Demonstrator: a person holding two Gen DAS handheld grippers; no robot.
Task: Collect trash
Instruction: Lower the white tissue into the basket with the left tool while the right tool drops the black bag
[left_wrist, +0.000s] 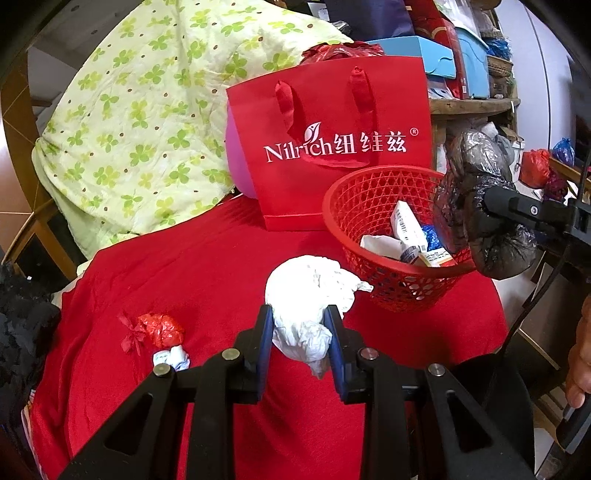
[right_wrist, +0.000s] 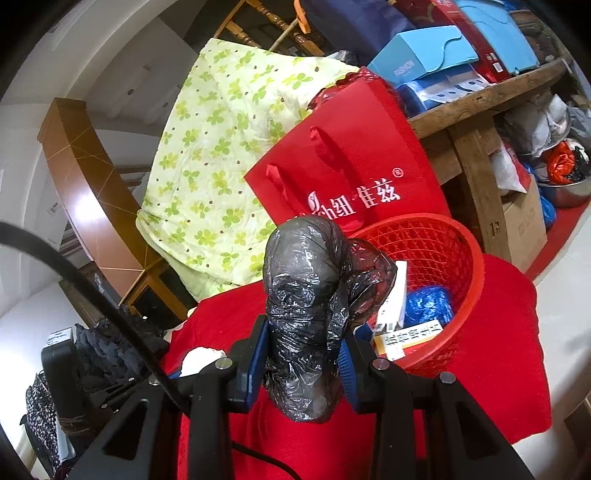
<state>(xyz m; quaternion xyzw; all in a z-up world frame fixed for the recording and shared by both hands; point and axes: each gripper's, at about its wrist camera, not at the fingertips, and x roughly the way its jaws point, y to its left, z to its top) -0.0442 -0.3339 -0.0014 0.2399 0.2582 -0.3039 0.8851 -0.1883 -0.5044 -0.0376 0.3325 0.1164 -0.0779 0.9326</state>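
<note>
Left claw (left_wrist: 300, 328) pinches a white tissue (left_wrist: 310, 295) above the red cloth (left_wrist: 207, 266); right claw (right_wrist: 304, 354) pinches a black bag (right_wrist: 306, 314) beside the basket (right_wrist: 443, 236).

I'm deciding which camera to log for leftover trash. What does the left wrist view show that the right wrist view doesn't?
Only the left wrist view: the left gripper shut on the white tissue wad, plus a red wrapper and a small white scrap lying on the red cloth.

Only the right wrist view: the right gripper up close, shut on the black plastic bag.

Both: that bag, the red basket holding trash, and the red paper bag.
</note>
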